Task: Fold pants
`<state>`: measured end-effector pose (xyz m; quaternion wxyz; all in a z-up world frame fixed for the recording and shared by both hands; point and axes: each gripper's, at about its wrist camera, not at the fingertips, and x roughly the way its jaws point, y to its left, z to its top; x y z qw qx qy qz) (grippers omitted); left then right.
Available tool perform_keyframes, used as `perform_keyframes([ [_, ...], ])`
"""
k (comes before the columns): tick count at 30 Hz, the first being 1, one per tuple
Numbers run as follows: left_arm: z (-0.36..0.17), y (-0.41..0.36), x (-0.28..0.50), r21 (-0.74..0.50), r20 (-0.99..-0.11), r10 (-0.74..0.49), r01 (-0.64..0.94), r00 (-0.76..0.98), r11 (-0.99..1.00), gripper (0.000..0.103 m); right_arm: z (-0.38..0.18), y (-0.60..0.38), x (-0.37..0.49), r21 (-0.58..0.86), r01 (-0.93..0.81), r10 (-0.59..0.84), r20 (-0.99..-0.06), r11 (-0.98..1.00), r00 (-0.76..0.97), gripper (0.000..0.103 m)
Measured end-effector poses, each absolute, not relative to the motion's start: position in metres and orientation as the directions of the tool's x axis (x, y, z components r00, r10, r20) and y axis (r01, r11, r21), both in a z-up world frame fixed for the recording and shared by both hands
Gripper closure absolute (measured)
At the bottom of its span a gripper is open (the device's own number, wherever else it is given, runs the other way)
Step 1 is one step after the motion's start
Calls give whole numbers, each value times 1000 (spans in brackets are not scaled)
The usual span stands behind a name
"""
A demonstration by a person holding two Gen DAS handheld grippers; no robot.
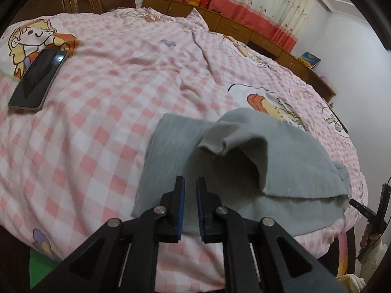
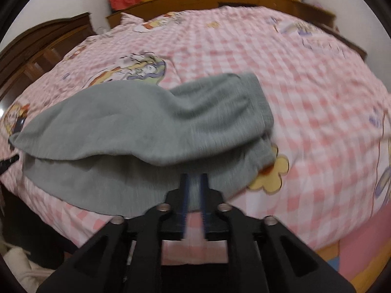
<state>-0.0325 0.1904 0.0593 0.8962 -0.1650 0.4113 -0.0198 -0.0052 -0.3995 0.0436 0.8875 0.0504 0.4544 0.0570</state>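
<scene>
While the fold is under way, progress: partway, by my read — the grey pants (image 1: pixel 244 171) are already doubled into a short stack on the bed (image 1: pixel 110 134), but the top layer humps up rather than lying flat.
Pants, left view: lower centre to right of the frame, near the bed's front edge, upper flap curled with a hollow under it.
Pants, right view: centre-left of the frame, two layers showing, the top one overhanging the lower.
Left gripper (image 1: pixel 190 188): jaws parted by a narrow gap, nothing between them, poised over the near hem!
Right gripper (image 2: pixel 194 183): tips tucked under the overhanging cloth; blurred, so whether it pinches fabric I cannot tell.
Still to do: likely flatten that raised flap and square the edges.
Bystander: a phone (image 1: pixel 36 80) lies at the left of the frame, well apart from the pants.
</scene>
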Motion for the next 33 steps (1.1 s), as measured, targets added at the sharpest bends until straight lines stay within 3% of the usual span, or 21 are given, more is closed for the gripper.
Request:
perform_keyframes([
  [3,61,182,-36,-304,-733,-176,-84,657,949,76,34,-402,-8,178,-23,159,-807,984,569,83],
  [5,60,173,-38,-284,-742,-166,-80,650,956,52,29,-400,-9,183,-10,157,-815,983,558,82],
  [7,58,164,-37,-269,-757,-161,-78,634,960,43,24,-398,-10,183,-5,156,-821,983,550,81],
  [12,49,143,-33,-276,-791,-195,-55,580,959,39,24,-397,-14,199,15,158,-818,980,553,71],
  [14,47,133,-33,-301,-791,-227,-38,568,953,32,26,-400,-16,203,31,152,-817,979,556,68],
  [18,46,119,-30,-338,-789,-270,-23,551,941,29,36,-408,-16,229,71,150,-810,971,567,67],
  [25,52,108,-18,-468,-731,-375,-20,571,883,29,44,-425,3,437,153,290,-782,886,552,67],
  [33,50,107,4,-485,-727,-349,-82,591,871,29,33,-427,35,533,249,343,-770,809,538,67],
])
